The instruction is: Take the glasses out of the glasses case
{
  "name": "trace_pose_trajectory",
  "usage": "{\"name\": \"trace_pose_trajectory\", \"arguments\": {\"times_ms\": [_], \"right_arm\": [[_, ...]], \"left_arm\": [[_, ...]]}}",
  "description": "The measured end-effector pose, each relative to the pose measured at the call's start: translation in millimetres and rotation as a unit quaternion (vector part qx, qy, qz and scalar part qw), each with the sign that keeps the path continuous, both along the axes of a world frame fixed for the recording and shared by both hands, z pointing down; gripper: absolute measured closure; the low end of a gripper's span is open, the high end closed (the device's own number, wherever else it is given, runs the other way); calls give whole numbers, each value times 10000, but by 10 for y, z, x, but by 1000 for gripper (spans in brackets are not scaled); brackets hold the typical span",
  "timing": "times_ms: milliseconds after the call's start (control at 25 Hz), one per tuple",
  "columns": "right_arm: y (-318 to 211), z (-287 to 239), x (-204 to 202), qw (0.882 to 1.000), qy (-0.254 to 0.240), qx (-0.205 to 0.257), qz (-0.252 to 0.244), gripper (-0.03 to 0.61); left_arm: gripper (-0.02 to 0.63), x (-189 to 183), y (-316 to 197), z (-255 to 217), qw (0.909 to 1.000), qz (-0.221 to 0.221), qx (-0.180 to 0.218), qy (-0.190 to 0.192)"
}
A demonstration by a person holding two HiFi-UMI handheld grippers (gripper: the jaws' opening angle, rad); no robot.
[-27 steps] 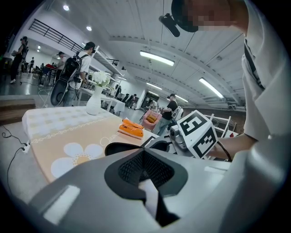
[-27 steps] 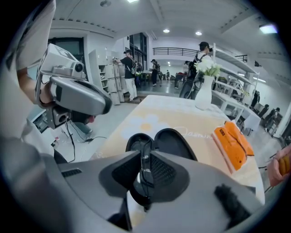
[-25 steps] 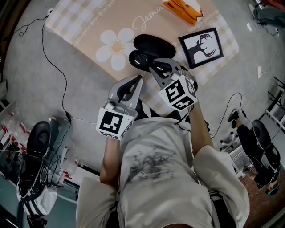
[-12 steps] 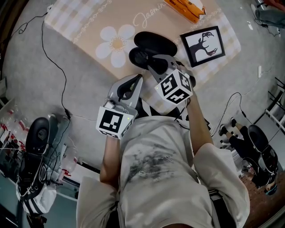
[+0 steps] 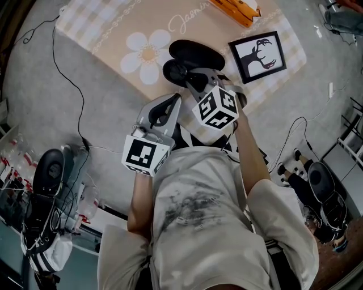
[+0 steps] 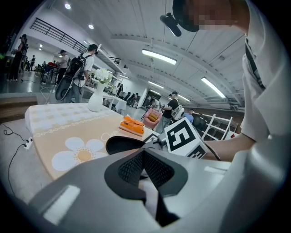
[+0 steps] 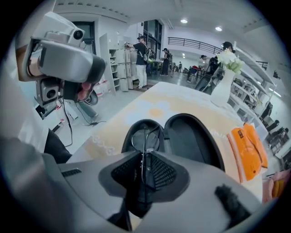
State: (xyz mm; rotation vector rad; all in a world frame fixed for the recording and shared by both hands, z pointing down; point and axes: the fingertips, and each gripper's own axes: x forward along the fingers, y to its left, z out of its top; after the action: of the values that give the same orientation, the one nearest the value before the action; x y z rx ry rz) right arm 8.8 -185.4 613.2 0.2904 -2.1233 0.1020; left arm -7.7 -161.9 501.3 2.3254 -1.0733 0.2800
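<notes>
The glasses (image 7: 144,136) have thin wire rims. They sit at the open bottom half of the black glasses case (image 7: 193,141). The lenses stand up on edge over it. I cannot tell if they touch the case. The right gripper (image 7: 145,157) has its two jaws squeezed on the thin frame of the glasses. In the head view, this gripper (image 5: 195,79) reaches down to the case (image 5: 195,54), and its lid lies flat and open beside the bottom half.

The case sits on a tan mat (image 5: 108,34) with a big white daisy (image 5: 144,56) on it. A picture of a black deer (image 5: 258,56) lies near the case. An orange pouch (image 5: 235,7) lies farther off.

The left gripper (image 6: 143,152) has its jaws pressed together with nothing between them. It (image 5: 164,110) hangs close to the person's body, off the mat.
</notes>
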Motion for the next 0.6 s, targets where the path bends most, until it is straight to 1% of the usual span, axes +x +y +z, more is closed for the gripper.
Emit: {"name": "trace_pose_trajectory", "arguments": {"times_ms": [280, 400, 600], "right_arm": [[43, 13, -26, 9998, 143, -65, -137, 526], [61, 14, -37, 9998, 116, -125, -58, 549], [62, 9, -30, 9998, 21, -157, 116, 555]], "left_arm": [[609, -39, 28, -26, 10000, -45, 10, -13], [609, -56, 50, -32, 10000, -44, 14, -12], [609, -72, 100, -36, 10000, -49, 39, 4]]}}
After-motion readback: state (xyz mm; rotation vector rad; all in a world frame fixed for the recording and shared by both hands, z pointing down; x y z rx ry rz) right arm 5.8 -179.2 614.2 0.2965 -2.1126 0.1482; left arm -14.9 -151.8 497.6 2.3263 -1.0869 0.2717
